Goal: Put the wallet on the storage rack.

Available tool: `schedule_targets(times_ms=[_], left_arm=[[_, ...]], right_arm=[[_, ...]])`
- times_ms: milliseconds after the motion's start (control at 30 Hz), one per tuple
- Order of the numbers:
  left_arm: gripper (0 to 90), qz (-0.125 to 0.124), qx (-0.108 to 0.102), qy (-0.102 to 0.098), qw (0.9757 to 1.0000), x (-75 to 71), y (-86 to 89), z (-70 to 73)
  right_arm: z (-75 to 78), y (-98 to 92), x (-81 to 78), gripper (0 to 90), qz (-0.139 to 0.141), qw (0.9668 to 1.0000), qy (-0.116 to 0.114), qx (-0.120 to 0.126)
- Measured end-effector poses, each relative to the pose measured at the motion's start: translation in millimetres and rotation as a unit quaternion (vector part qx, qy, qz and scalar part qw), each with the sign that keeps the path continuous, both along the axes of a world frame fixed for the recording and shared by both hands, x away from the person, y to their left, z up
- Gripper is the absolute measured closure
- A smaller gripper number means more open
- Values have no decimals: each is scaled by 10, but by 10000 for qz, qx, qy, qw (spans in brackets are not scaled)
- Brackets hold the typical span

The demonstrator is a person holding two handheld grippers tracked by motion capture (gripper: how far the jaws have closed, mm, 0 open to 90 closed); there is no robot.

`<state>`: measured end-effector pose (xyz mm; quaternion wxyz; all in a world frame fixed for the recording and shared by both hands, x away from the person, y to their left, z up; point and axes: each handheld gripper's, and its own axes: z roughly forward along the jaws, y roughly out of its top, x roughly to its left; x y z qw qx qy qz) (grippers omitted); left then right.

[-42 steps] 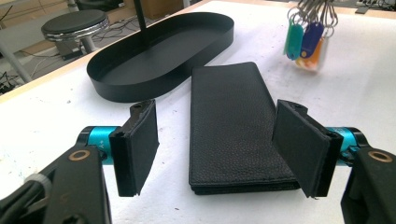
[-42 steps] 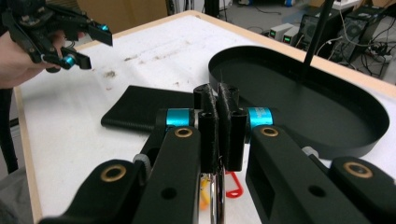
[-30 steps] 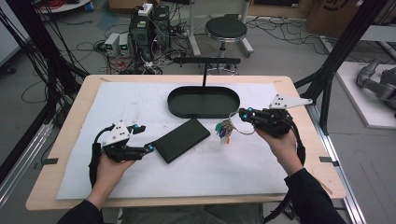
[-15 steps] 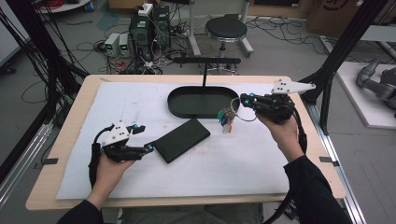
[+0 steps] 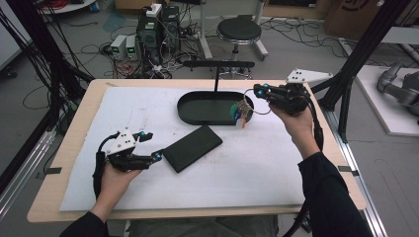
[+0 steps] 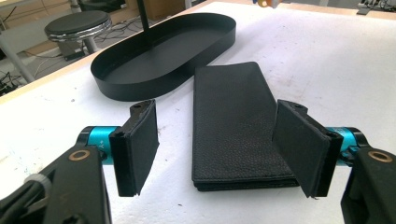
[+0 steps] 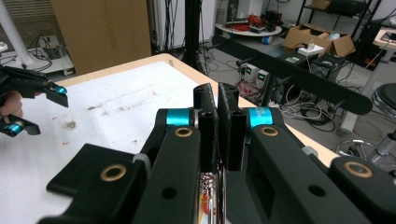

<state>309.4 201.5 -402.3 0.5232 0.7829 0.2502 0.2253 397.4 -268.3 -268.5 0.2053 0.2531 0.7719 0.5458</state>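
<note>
The right gripper (image 5: pixel 258 90) is being held up at about 2 o'clock over the worktop (image 5: pixel 69 138), a pale wooden board under a white sheet, in the high view. Its jaws are pressing fully together on a thin metal key ring (image 5: pixel 261 106), from which a bunch of small multicoloured keys and tags (image 5: pixel 240 112) is hanging. The bunch is dangling over the 3 o'clock end of the black oval metal tray (image 5: pixel 197 116); whether it is touching the tray rim cannot be told. In the right gripper view the two pads are meeting face to face, and a bit of shiny ring with a red tag is showing just below them at 6 o'clock.

The left gripper (image 5: pixel 149 146) is resting low at about 8 o'clock on the worktop, held in the person's left hand (image 5: pixel 114 178). Its jaws are standing wide apart and gripping nothing. In the left gripper view the flat black leather wallet (image 6: pixel 238 126) is lying on the white sheet between and just beyond the two pads (image 6: pixel 141 148), clear of both. In the high view the wallet is sitting near the worktop's centre, just to the 3 o'clock side of the left gripper, and near the tray, which is lying at its 12 o'clock side.

The tray's upright black post with a crossbar (image 5: pixel 218 64) is rising from its far side.
</note>
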Motion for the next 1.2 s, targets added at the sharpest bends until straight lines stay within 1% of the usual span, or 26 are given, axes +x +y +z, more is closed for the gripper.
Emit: schedule_targets(times_ms=[33,167,400,467,500,533,600,667,700,767,800,867,933,967,1067,1200], left_arm=[[313,2,-5,6,10000,2,7,-3],[313,42,-38,26,10000,4,35,-13],[313,74,-19,8,10000,-25,49,-8],[313,92,-10,20,10000,-28,54,-14],[313,98,-11,24,9999,-29,55,-16],[313,102,-15,29,9999,-30,57,-20],[313,116,-2,30,9999,-40,62,-24],[313,119,-3,24,9999,-47,65,-26],[313,121,-5,21,9999,-50,68,-28],[313,132,-5,25,9999,-57,77,-29],[313,142,-20,28,9999,-60,78,-31],[313,157,-12,27,9999,-64,89,-32],[313,152,-1,31,9999,-69,97,-35],[313,155,-8,34,9999,-71,99,-38],[313,161,0,44,9999,-75,107,-43],[313,178,-18,53,9998,-84,107,-50]], right_arm=[[0,-1,21,876,-13,10000,-19,2],[-24,-7,125,876,-25,10000,34,7],[-95,3,304,876,-118,9999,97,4],[-97,25,358,876,-135,9999,70,-15],[-88,38,382,876,-132,9999,102,-28],[-79,50,401,876,-140,9999,78,-59],[-60,78,447,877,-143,9999,27,-36],[-50,101,487,876,-177,9998,19,-57],[-59,119,555,876,-220,9997,36,-33],[-65,123,576,876,-242,9997,45,-30],[-71,133,614,876,-259,9996,84,-49],[-77,153,655,876,-295,9995,65,-91],[-75,185,706,876,-323,9993,103,-124],[-77,197,724,876,-340,9993,69,-148],[-104,206,790,876,-404,9991,67,-121],[-164,180,900,877,-544,9984,160,-75]])
